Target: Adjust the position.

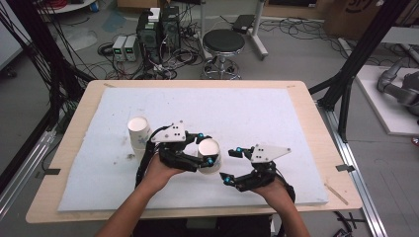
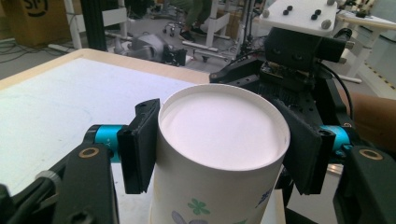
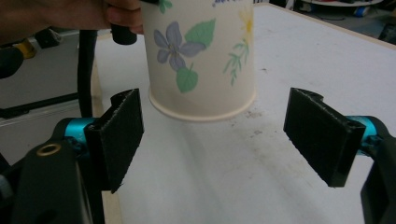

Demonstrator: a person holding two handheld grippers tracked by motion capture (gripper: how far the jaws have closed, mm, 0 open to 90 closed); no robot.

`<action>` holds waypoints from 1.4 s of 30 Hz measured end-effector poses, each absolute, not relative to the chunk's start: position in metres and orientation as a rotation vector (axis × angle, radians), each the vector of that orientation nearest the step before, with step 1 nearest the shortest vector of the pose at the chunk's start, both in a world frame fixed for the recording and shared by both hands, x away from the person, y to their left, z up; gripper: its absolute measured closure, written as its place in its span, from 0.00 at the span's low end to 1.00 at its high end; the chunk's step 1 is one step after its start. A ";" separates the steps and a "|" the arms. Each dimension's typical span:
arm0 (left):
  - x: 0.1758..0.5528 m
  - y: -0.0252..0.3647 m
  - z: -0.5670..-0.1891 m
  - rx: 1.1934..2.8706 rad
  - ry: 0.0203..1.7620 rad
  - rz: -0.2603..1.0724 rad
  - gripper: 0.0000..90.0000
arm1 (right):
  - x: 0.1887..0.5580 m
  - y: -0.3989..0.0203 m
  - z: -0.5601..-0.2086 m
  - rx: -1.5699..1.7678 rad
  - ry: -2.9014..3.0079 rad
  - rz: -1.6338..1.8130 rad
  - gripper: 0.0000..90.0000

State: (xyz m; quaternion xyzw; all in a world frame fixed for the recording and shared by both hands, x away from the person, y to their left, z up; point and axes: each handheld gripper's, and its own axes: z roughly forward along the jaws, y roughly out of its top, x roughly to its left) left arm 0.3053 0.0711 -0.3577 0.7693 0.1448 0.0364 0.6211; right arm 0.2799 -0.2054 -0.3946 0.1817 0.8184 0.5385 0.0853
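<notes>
Left gripper fingers clamped on upside-down floral paper cup, mid white mat on table; right gripper fingers spread wide, empty, just beside cup; second cup stands apart

Upside-down flowered paper cup stands on the white mat (rim downward).

Light wooden table, rounded corners, nearly covered by a white foam mat; bare wood shows as a border all round. Mat has dark smudges near its left-front area. Two upside-down paper cups on the mat: plain-looking one left of centre, a floral-printed one just right of it, near the front. Floral cup's rim sits flat on the mat.
</notes>
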 end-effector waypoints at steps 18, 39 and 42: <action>0.302 0.064 -0.364 1.750 0.307 0.020 0.39 | 0.283 -0.183 -0.395 0.470 2.482 1.640 0.23; 0.302 0.066 -0.361 1.779 0.355 0.086 0.15 | 0.288 -0.184 -0.391 0.436 2.525 1.605 0.38; 0.302 0.069 -0.360 1.817 0.346 0.076 0.15 | 0.290 -0.184 -0.389 0.420 2.558 1.522 0.38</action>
